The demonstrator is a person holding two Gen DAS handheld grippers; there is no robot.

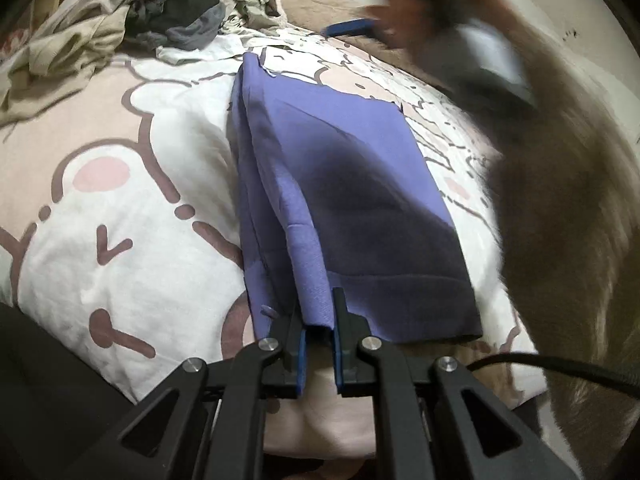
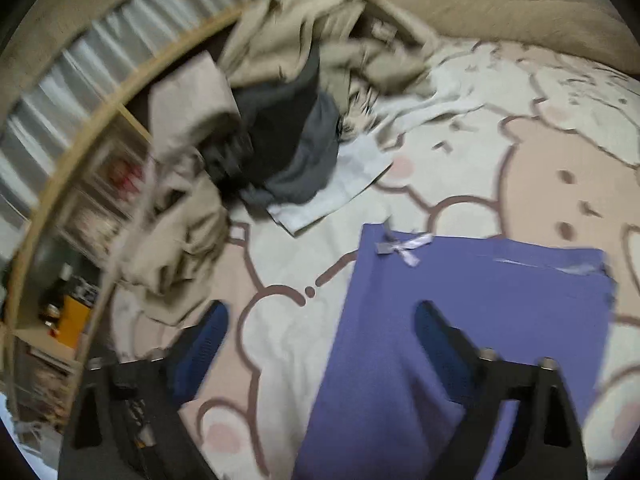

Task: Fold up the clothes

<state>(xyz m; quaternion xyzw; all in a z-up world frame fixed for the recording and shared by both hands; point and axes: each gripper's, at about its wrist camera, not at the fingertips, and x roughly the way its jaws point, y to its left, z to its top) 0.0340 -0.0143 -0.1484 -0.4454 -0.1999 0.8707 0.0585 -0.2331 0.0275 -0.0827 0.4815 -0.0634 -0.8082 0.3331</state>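
Pinching the purple garment [image 1: 344, 200] hem with my left gripper [image 1: 319, 326], I hold my right gripper [image 2: 320, 320] wide open, empty, above the bedsheet [image 2: 560, 168].

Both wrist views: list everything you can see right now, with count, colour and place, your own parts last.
Purple garment: one, purple, lying partly folded in the middle of the bed, near hem in the left gripper; small pale bow at its far edge.
Bedsheet: one, white and pink with a brown-outlined cartoon bear print, under everything.
Clothes pile: one heap, mostly beige with dark grey and black pieces, far side of the bed.
White cloth: one, white, at the foot of the pile.
Blanket: one, tan, far edge of the bed.
Shelf: one, light wood, blurred, beside the bed.
Left gripper: black, blue pads, shut on the garment's hem.
Right gripper: black, blue pads, open above the garment.
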